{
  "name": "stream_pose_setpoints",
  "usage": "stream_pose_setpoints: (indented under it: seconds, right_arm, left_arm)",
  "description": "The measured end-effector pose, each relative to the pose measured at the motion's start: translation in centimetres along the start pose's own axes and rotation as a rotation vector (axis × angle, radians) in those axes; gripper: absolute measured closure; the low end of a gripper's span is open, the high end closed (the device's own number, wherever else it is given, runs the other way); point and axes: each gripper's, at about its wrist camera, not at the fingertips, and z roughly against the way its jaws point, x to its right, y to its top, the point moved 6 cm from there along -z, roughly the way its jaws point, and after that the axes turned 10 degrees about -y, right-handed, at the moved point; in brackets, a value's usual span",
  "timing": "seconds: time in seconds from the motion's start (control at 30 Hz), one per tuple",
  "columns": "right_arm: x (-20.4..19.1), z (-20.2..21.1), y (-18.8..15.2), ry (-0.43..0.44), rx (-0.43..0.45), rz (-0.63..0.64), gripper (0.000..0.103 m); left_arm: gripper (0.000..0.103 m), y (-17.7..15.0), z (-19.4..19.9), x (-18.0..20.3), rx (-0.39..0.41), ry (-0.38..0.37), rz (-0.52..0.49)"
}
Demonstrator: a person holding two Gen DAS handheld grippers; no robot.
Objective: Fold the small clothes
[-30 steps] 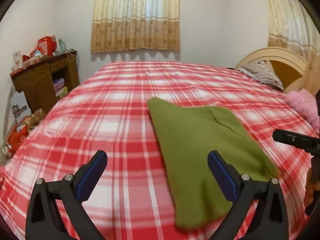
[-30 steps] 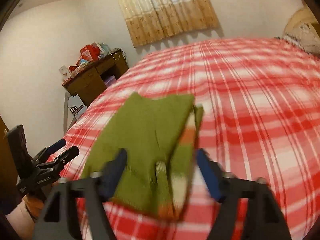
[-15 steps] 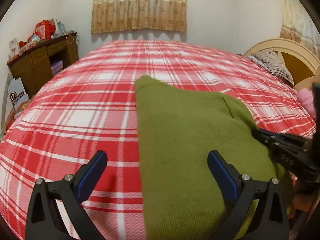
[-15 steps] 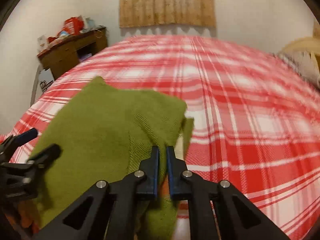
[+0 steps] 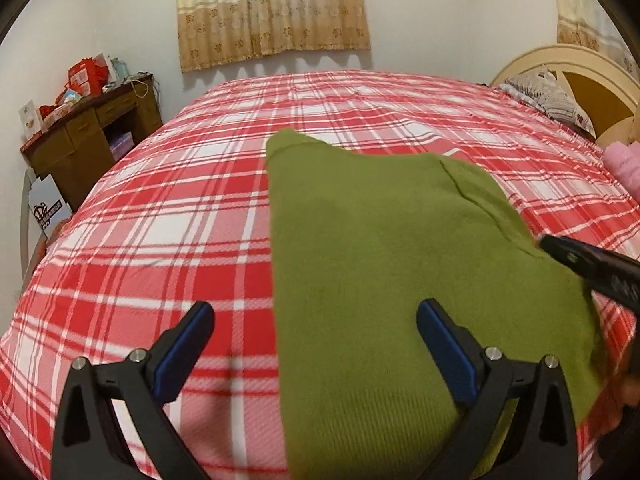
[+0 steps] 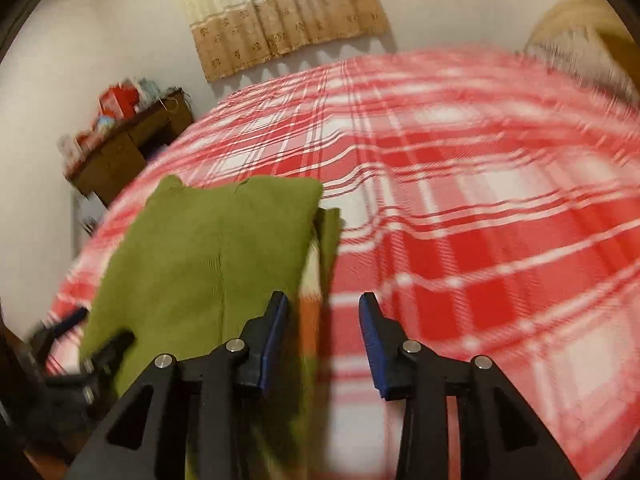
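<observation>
A green knitted garment (image 5: 380, 240) lies folded flat on the red plaid bed cover (image 5: 160, 220). My left gripper (image 5: 314, 312) stands wide open above the garment's near left edge, with its right finger over the cloth and its left finger over the cover. In the right wrist view, which is blurred, the garment (image 6: 208, 248) shows an orange and green striped edge on its right side. My right gripper (image 6: 323, 300) hangs over that edge with its jaws opening, and the pads do not press on the cloth. Its black tip (image 5: 592, 264) shows at the garment's right side.
A brown wooden desk (image 5: 92, 136) with red boxes on it stands left of the bed by the wall. A cream headboard (image 5: 580, 76), a patterned pillow (image 5: 548, 96) and a pink bundle (image 5: 624, 164) lie at the far right. Curtains (image 5: 272, 12) hang behind.
The right gripper shut on the garment's striped edge half a second ago and has since opened off it. The left gripper has come lower and nearer to the garment, still open.
</observation>
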Motion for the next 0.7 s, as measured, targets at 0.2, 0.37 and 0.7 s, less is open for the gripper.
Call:
stream_pose_setpoints:
  seconds: [0.2, 0.37, 0.7]
  right_arm:
    - [-2.3, 4.9, -1.9, -0.024, 0.125, 0.071, 0.066]
    - [-3.4, 2.7, -4.1, 0.026, 0.048, 0.071, 0.066]
    - [-1.9, 2.6, -4.7, 0.023, 0.059, 0.000, 0.065]
  left_arm:
    - [0.000, -0.4, 1.0, 0.4, 0.018, 0.024, -0.006]
    - [0.000, -1.1, 1.3, 1.8, -0.008, 0.075, -0.125]
    - [0.000, -2.7, 1.4, 1.7, -0.020, 0.063, -0.084]
